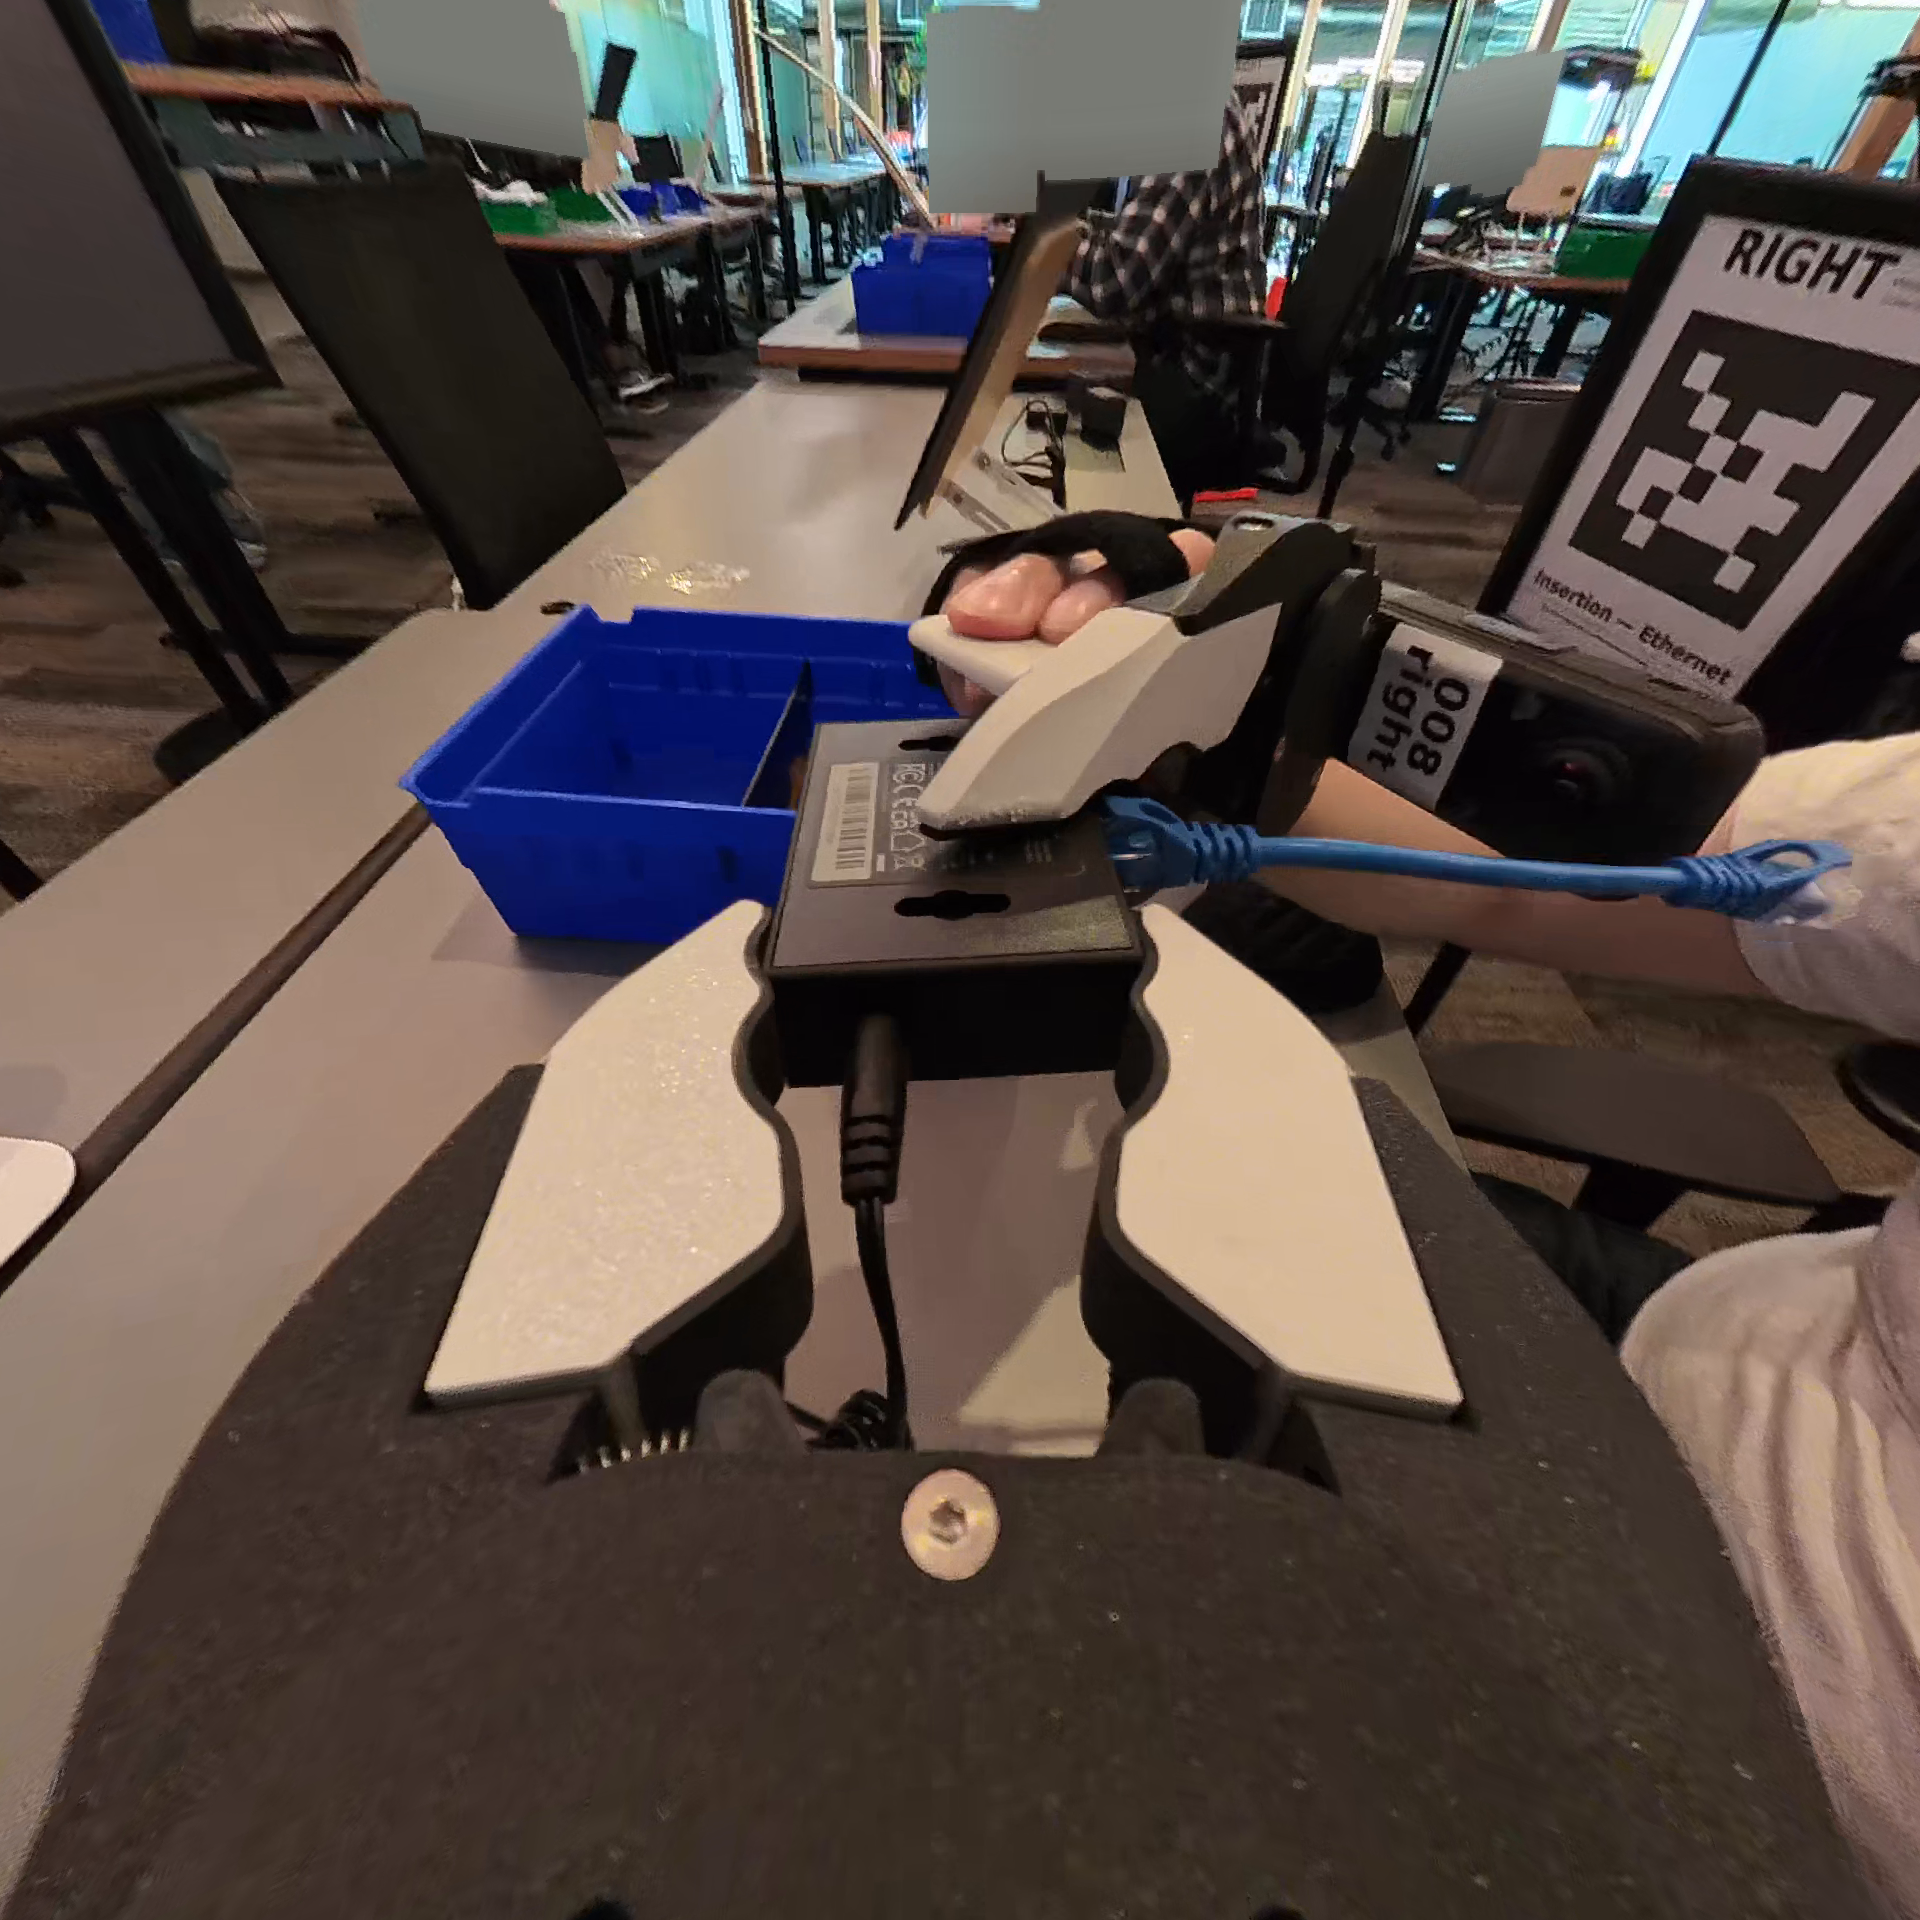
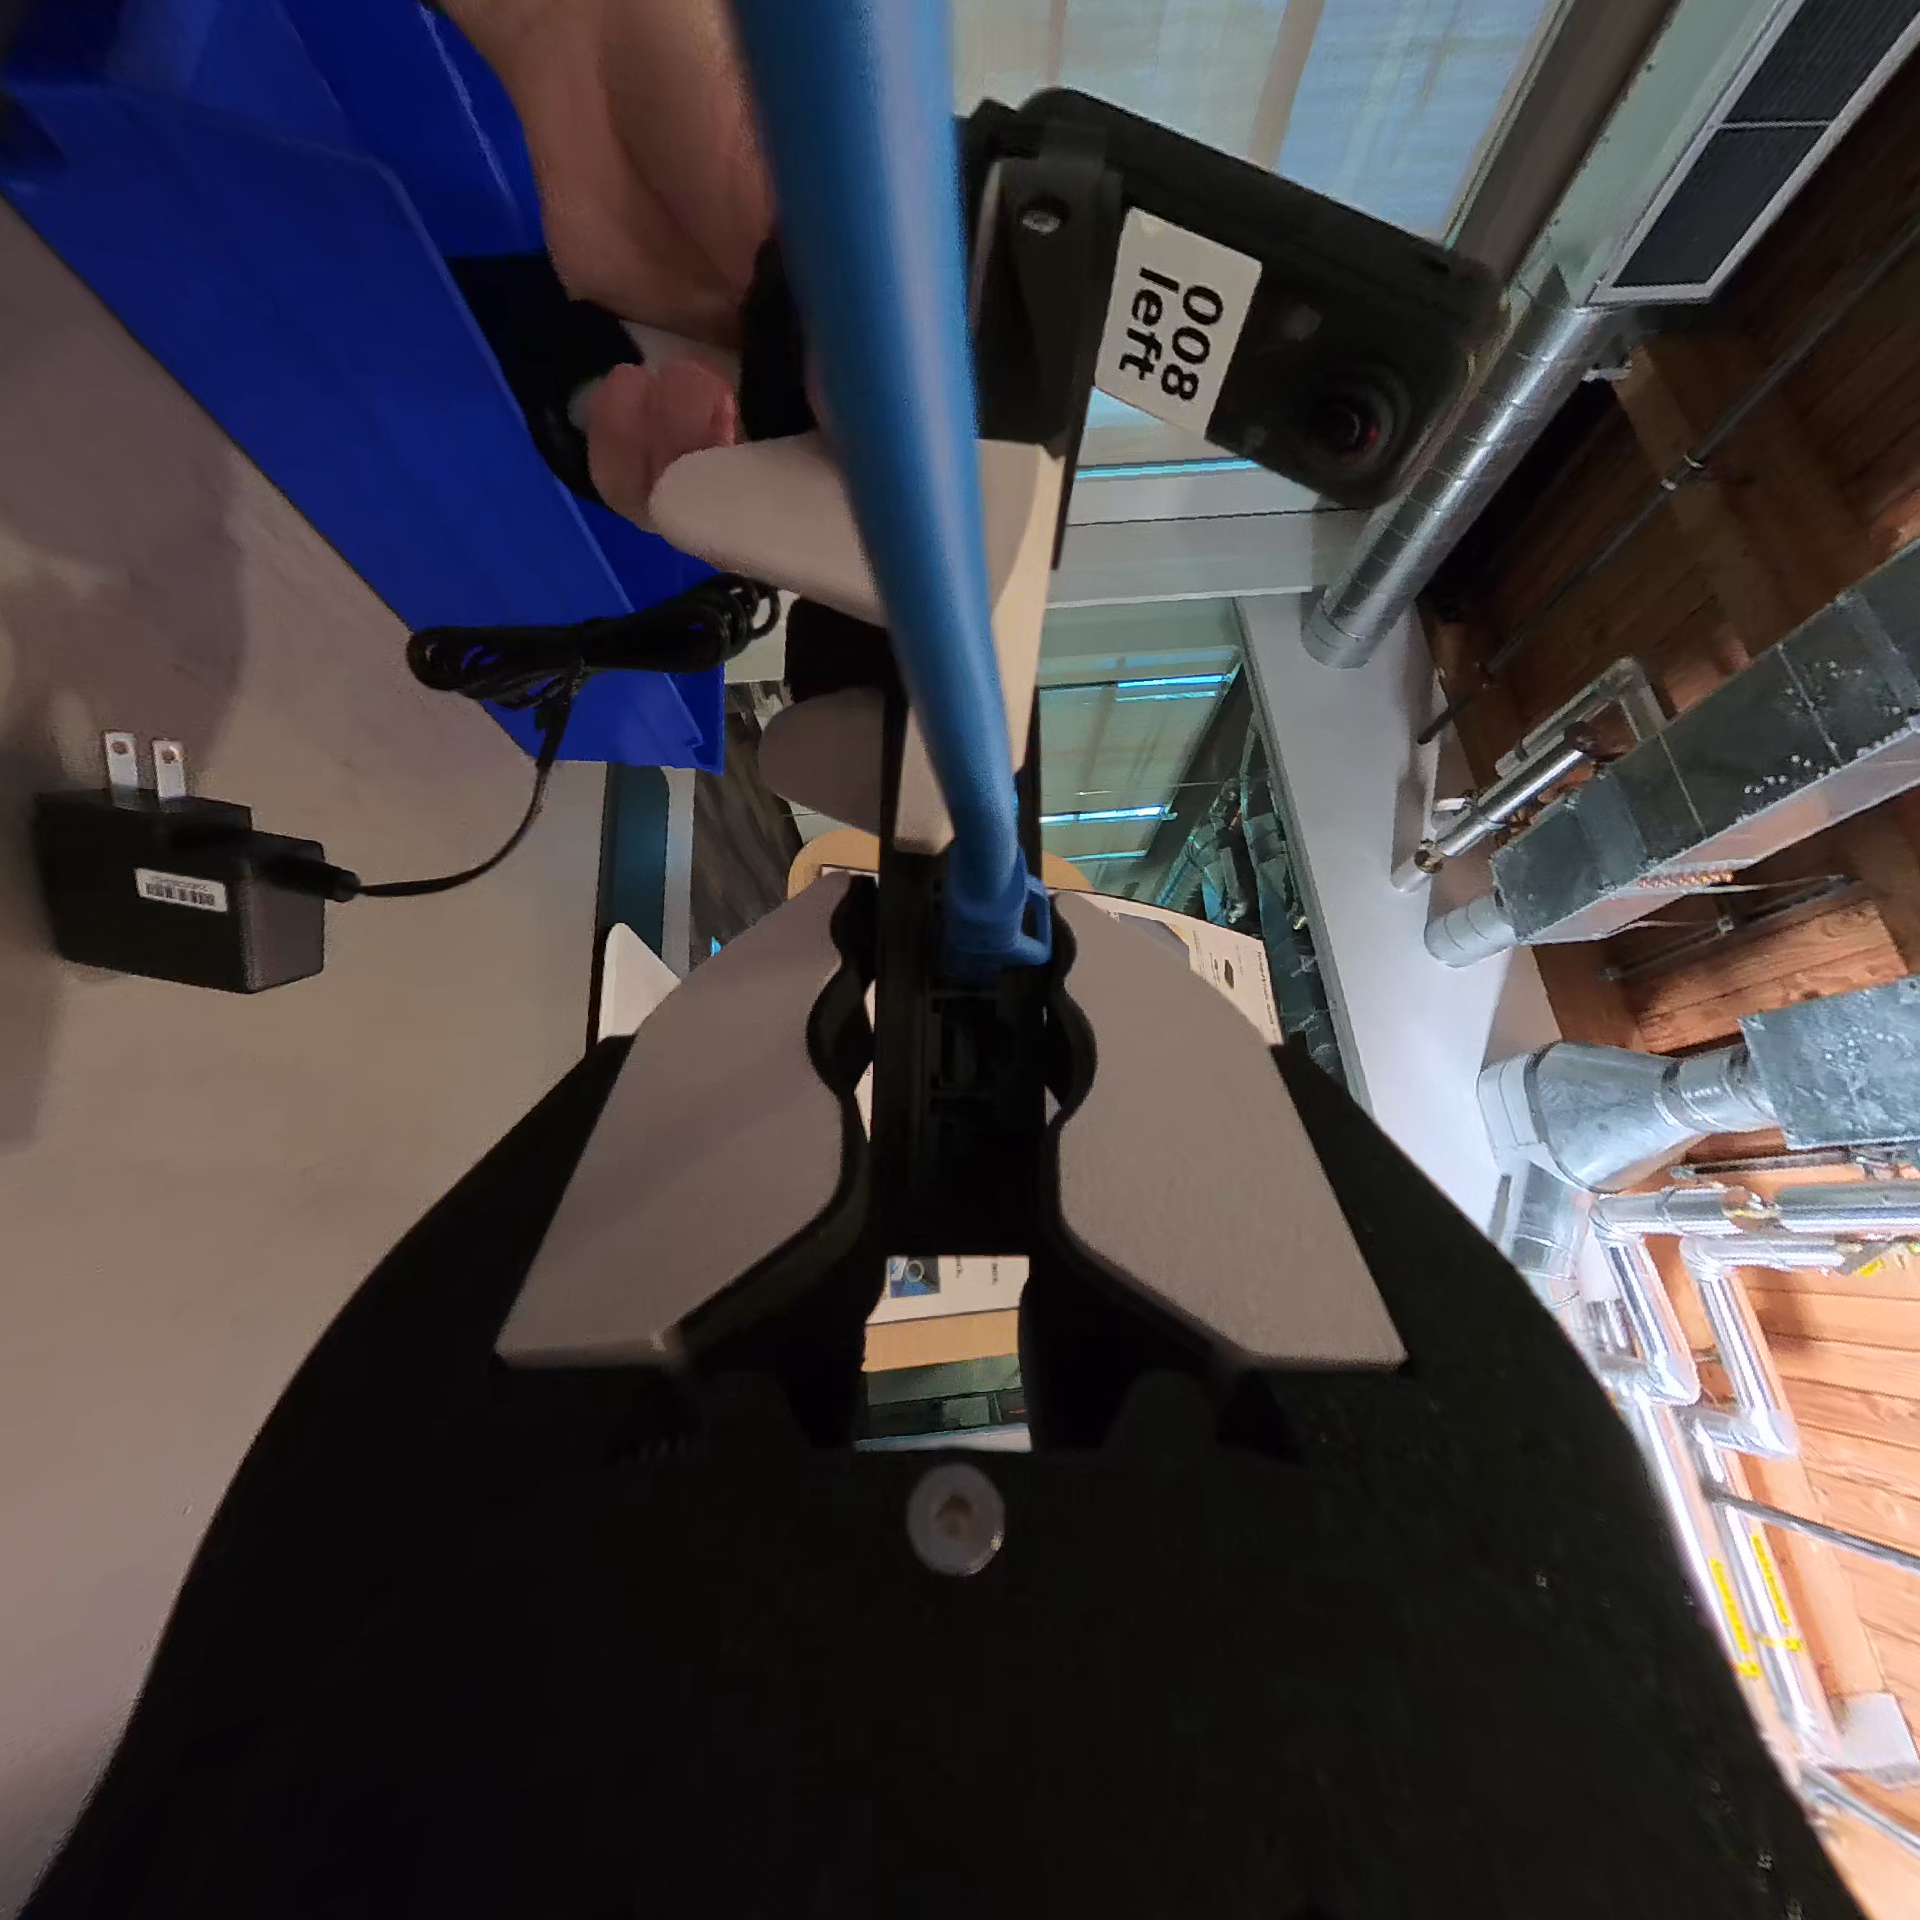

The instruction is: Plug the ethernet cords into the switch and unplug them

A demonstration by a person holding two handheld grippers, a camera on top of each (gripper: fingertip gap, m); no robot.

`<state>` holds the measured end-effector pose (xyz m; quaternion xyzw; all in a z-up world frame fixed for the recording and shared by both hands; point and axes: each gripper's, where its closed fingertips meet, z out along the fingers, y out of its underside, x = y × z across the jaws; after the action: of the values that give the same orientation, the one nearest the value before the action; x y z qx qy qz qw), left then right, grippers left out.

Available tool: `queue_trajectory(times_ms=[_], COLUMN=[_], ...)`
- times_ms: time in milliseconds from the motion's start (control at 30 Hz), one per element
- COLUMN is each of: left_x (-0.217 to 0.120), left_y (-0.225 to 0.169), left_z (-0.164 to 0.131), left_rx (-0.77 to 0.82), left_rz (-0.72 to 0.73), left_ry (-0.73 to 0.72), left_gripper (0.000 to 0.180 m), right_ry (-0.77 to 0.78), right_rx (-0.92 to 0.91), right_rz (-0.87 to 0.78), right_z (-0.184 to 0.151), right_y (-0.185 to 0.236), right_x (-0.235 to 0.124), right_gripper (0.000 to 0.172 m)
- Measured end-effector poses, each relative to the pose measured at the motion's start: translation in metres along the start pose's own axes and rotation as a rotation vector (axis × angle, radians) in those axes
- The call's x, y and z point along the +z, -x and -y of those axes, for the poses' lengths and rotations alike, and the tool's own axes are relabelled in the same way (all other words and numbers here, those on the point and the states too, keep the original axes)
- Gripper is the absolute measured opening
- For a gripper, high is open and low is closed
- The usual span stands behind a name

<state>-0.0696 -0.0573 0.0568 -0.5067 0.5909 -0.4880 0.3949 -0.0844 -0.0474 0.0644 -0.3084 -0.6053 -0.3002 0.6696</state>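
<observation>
Between both claws, black switch (image 1: 956, 914), blue cord (image 1: 1455, 862)

Black switch with one blue ethernet cord plugged in

The switch (image 1: 951, 894), a flat black box, sits just beside the blue bin (image 1: 623, 769), its labelled, slotted face turned up, a black power lead in its near end. The blue ethernet cord (image 1: 1455, 862) is plugged into the side away from the bin; its free connector hangs in the air, farther from the bin.
</observation>
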Motion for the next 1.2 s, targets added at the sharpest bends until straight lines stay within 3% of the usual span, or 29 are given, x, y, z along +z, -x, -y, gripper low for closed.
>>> queue_trajectory(times_ms=[200, 233, 467, 633, 800, 867, 1033, 1200], left_x=[0.003, 0.005, 0.004, -0.004, -0.024, -0.034, -0.049, -0.051], left_y=[0.001, 0.000, 0.010, 0.023, 0.050, 0.060, 0.070, 0.074], left_z=[0.006, 0.006, 0.010, 0.012, 0.017, 0.022, 0.028, 0.029], left_rx=[0.036, 0.027, 0.093, 0.031, -0.021, -0.028, -0.002, 0.129], left_rz=[0.048, 0.047, 0.130, 0.160, 0.280, 0.336, 0.413, 0.537], left_ry=[-0.045, -0.053, -0.100, -0.127, -0.177, -0.216, -0.246, -0.220], left_gripper=[0.063, 0.070, 0.063, 0.063, 0.063, 0.063, 0.063, 0.063], right_ry=[-0.022, -0.019, -0.028, 0.033, 0.201, 0.283, 0.384, 0.325], right_rx=[0.015, 0.014, 0.008, 0.099, 0.236, 0.339, 0.807, 1.461], right_rz=[-0.020, -0.016, -0.032, -0.057, -0.012, 0.058, 0.163, 0.220], right_z=[-0.003, -0.004, -0.008, -0.026, -0.063, -0.077, -0.096, -0.083], right_y=[-0.003, -0.003, -0.006, -0.015, -0.007, 0.006, 0.025, 0.011], right_x=[-0.003, -0.002, 0.001, 0.005, -0.001, -0.009, -0.030, -0.033], right_gripper=[0.029, 0.029, 0.029, 0.042, 0.038, 0.035, 0.036, 0.026])
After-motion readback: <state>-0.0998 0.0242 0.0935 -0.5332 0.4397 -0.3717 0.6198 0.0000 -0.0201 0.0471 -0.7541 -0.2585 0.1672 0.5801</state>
